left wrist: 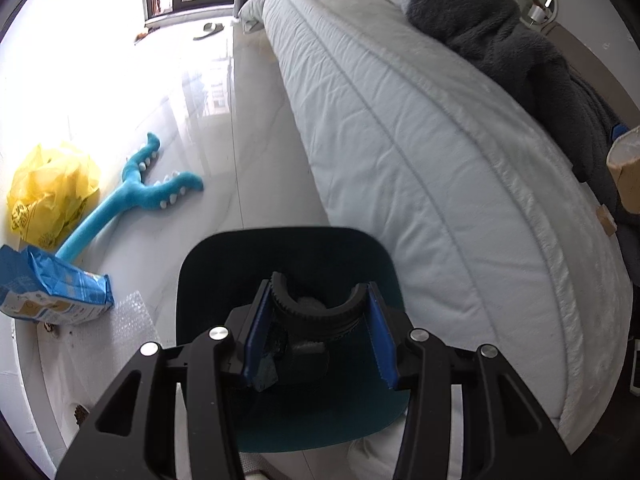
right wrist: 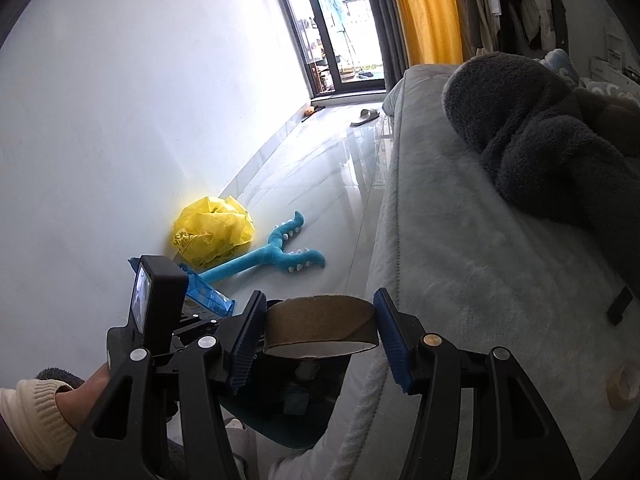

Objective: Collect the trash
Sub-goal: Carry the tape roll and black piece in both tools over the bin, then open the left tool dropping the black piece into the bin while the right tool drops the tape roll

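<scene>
My left gripper (left wrist: 318,287) is shut on a black ribbed C-shaped handle (left wrist: 316,316), both blue pads pressing its sides. The handle belongs to a dark teal bin (left wrist: 216,280) hanging beneath it above the floor beside the bed. My right gripper (right wrist: 320,297) is shut on a brown cardboard tape roll (right wrist: 320,322), held flat between its pads just above the teal bin (right wrist: 276,428). The same roll (left wrist: 624,168) shows at the right edge of the left wrist view. On the floor by the wall lie a crumpled yellow plastic bag (left wrist: 52,188) (right wrist: 214,232), a blue packet (left wrist: 56,292) and some bubble wrap (left wrist: 124,328).
A blue plush toy (left wrist: 136,184) (right wrist: 276,258) lies on the glossy floor. The white mattress (left wrist: 420,160) fills the right side, with a grey fleece blanket (right wrist: 540,148), a small tape roll (right wrist: 622,384) and a black object (right wrist: 619,306) on it. A slipper (right wrist: 365,116) lies near the balcony door. A person's hand (right wrist: 80,392) holds the left gripper.
</scene>
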Available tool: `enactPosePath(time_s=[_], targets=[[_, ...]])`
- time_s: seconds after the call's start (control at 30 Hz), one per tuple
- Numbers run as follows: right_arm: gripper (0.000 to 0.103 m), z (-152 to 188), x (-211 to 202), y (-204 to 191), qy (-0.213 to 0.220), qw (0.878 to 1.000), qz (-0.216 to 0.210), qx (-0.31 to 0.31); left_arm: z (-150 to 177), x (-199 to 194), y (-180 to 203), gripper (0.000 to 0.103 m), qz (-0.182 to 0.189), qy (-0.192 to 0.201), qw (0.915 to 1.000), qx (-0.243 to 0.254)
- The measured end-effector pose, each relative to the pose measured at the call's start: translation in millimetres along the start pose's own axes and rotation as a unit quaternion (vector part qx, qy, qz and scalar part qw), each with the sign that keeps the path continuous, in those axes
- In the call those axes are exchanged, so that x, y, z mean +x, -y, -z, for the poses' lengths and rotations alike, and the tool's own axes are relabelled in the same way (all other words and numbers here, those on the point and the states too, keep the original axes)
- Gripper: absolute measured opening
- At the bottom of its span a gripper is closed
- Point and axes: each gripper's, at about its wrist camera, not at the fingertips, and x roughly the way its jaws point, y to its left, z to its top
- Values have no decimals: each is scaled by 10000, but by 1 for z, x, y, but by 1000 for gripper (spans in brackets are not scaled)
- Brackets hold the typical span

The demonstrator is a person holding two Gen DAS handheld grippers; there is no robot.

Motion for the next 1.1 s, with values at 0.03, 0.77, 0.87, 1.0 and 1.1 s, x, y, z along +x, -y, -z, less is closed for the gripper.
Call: enactPosePath(time_s=[0.03, 0.77, 0.87, 1.0, 1.1], targets=[[56, 0, 4, -3, -28, 10000, -16, -18, 2, 3, -3, 49, 28, -86, 10000, -18], [56, 6, 102, -45, -958, 9950, -49, -269, 31, 18, -61, 78, 308, -945, 9946, -294], [56, 11, 117, -47, -1106, 9935, -12, -276, 28, 8, -69, 83, 309, -748, 9959, -411], [56, 19, 134, -51, -1299, 9909, 90, -345, 22, -10, -78, 83, 216, -394, 9980, -435], [56, 24, 146, -53, -1430, 9889, 127, -376, 17, -23, -85, 83, 141, -100, 9985, -520]])
